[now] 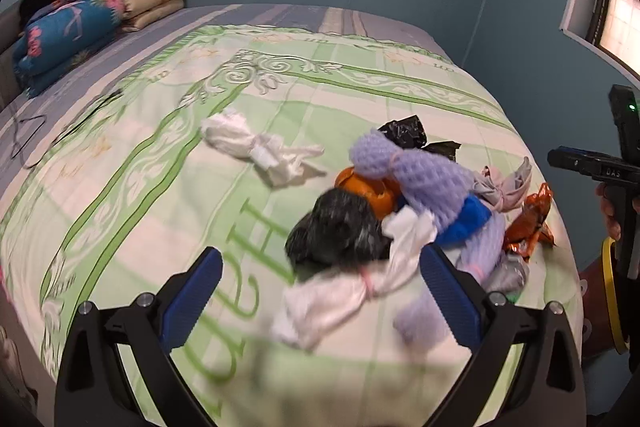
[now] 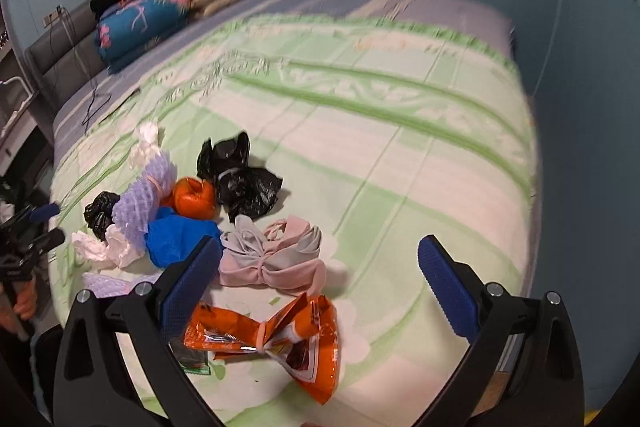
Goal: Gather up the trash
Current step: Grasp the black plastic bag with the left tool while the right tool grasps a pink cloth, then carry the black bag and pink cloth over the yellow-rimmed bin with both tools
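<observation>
While both hand-held grippers hung wide open and empty, the trash pile (image 1: 404,211) lay near the bed's (image 1: 160,155) near edge, just ahead of the left hand-held gripper (image 1: 320,291), with the orange wrapper (image 2: 272,335) between the right hand-held gripper's (image 2: 320,287) fingers.

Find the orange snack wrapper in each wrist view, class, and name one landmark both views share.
Left wrist view: orange snack wrapper at the right edge of the pile.
Right wrist view: it lies low in the centre, nearest the camera.
Shared landmark: the orange peel.
</observation>
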`<action>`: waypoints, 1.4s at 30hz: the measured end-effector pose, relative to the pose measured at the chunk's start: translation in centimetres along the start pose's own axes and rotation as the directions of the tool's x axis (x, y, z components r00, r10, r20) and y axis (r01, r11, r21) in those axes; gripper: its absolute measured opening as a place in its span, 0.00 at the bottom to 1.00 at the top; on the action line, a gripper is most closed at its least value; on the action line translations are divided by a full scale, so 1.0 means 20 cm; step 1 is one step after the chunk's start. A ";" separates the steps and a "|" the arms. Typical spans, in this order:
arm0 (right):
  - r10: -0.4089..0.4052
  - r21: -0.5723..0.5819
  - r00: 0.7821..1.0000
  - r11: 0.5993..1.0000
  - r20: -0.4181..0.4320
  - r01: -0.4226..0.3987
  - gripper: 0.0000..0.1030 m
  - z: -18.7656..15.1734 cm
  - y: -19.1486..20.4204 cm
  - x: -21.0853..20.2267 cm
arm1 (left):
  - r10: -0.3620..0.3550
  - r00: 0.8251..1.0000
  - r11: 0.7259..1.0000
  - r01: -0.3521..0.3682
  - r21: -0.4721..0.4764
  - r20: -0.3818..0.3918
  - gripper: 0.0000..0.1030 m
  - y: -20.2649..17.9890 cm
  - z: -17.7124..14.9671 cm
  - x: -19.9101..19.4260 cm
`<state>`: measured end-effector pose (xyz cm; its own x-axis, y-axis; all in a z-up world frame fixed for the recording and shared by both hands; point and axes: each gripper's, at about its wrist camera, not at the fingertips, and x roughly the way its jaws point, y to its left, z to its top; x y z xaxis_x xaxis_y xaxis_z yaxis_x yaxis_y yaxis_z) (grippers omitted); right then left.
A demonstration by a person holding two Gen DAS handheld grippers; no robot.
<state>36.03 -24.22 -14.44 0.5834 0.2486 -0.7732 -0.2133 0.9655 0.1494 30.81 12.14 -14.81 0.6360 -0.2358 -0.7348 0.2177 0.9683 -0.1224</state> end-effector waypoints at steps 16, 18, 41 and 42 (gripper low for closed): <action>0.044 -0.098 0.967 0.993 -0.250 -0.070 0.75 0.02 0.12 0.31 | -0.082 0.986 0.995 0.073 -0.061 -0.145 0.69 0.02 0.04 0.34; 0.037 -0.109 0.961 0.992 -0.275 -0.069 0.69 0.01 0.15 0.35 | -0.077 0.985 0.996 0.068 -0.065 -0.156 0.64 0.01 0.04 0.36; 0.123 0.004 0.959 0.992 -0.257 -0.126 0.07 -0.02 0.14 0.20 | -0.148 0.984 0.980 0.133 -0.148 -0.098 0.39 0.02 -0.01 0.19; 0.124 0.003 0.961 0.992 -0.249 -0.127 0.07 -0.03 0.14 0.18 | -0.150 0.984 0.979 0.135 -0.149 -0.094 0.39 0.02 -0.01 0.18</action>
<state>37.09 -20.64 -17.08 0.3392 0.3390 -0.8775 -0.2837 0.9263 0.2481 32.97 11.68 -17.66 0.5239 -0.3700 -0.7672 0.1889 0.9288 -0.3189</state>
